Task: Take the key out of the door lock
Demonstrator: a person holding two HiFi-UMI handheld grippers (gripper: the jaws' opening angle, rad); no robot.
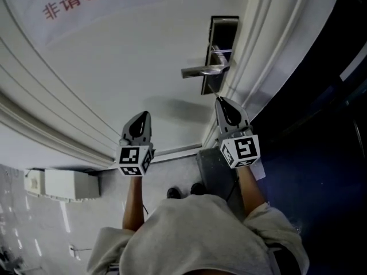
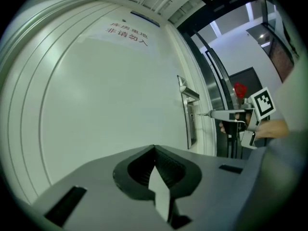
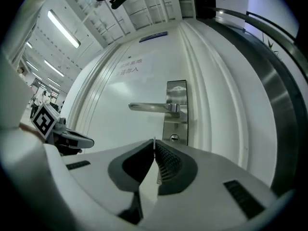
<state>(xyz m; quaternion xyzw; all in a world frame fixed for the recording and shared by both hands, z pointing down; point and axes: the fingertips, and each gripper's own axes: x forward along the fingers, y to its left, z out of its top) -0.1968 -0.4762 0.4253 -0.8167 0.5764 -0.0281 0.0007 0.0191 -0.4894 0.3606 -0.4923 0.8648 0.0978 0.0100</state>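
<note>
Fingertips of our right gripper (image 3: 154, 142), pressed together on nothing like those of our left gripper (image 2: 154, 149), sit just short of the lock cylinder (image 3: 174, 138) under the handle (image 3: 153, 107), where we judge the key, too small to see, light, stiff, slippery, best pinched by its flat head.

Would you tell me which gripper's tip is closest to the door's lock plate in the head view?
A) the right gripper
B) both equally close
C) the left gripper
A: the right gripper reaches just below the lock plate, while the left gripper faces bare door farther off.
</note>
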